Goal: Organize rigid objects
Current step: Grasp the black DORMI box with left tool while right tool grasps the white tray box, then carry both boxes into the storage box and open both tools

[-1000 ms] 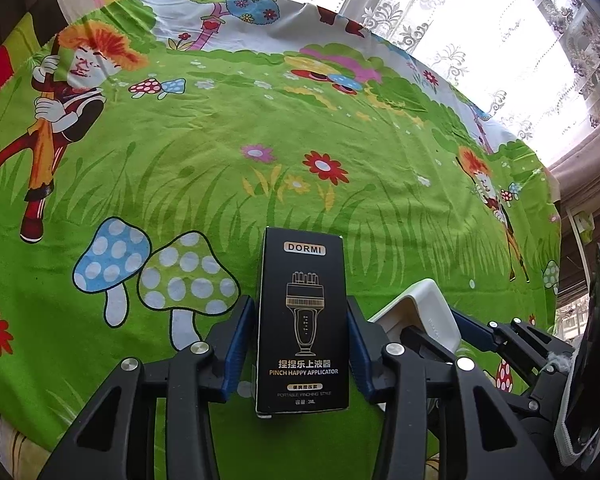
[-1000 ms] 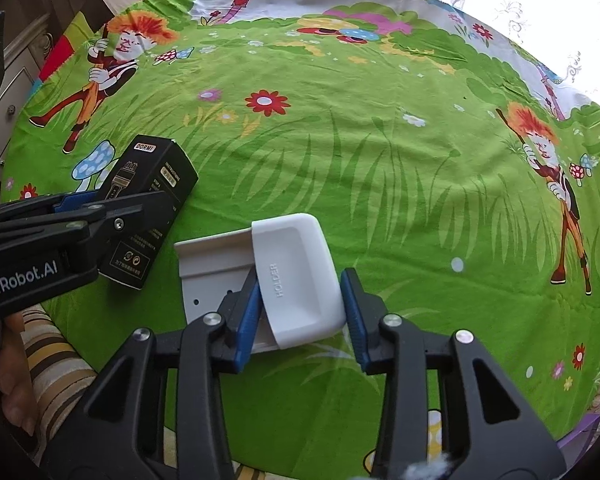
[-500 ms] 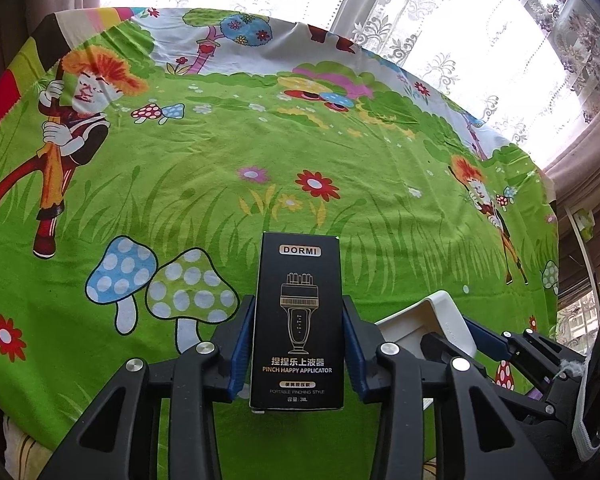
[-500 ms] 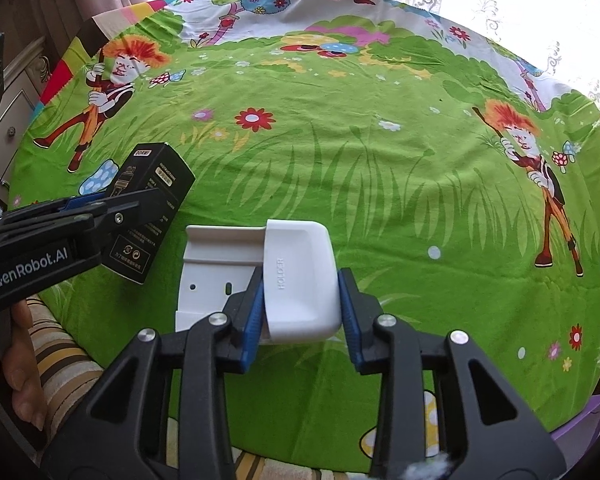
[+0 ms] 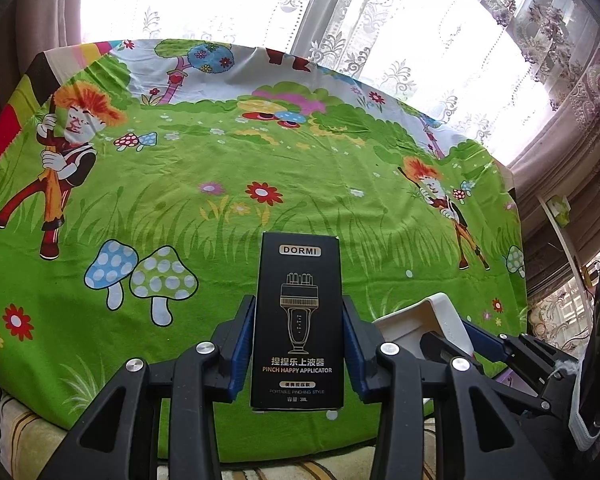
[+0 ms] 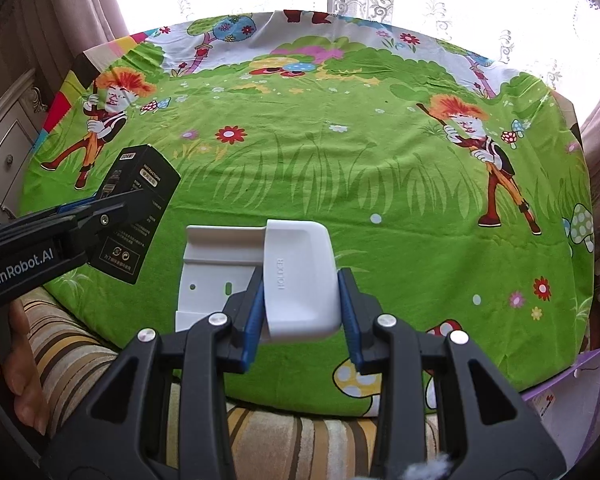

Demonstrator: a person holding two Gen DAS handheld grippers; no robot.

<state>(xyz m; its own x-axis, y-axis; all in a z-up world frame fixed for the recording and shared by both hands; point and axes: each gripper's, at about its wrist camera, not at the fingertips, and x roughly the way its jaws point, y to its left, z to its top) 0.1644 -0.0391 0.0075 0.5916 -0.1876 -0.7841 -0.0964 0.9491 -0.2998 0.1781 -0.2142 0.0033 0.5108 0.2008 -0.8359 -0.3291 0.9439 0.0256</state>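
Two grippers, both loaded, above the green cartoon-print cloth point(image 5: 308, 168). Left gripper point(image 5: 298, 350): blue pads pinch the sides of a black DORMI box point(image 5: 298, 312), held upright off the cloth. Right gripper point(image 6: 300, 312): pads clamp a white plastic holder point(image 6: 296, 276), its back plate sticking out left, just beside the box, near cloth's front edge.

Black DORMI box point(image 5: 298, 320) gripped upright, white holder point(image 6: 298, 276) gripped alongside
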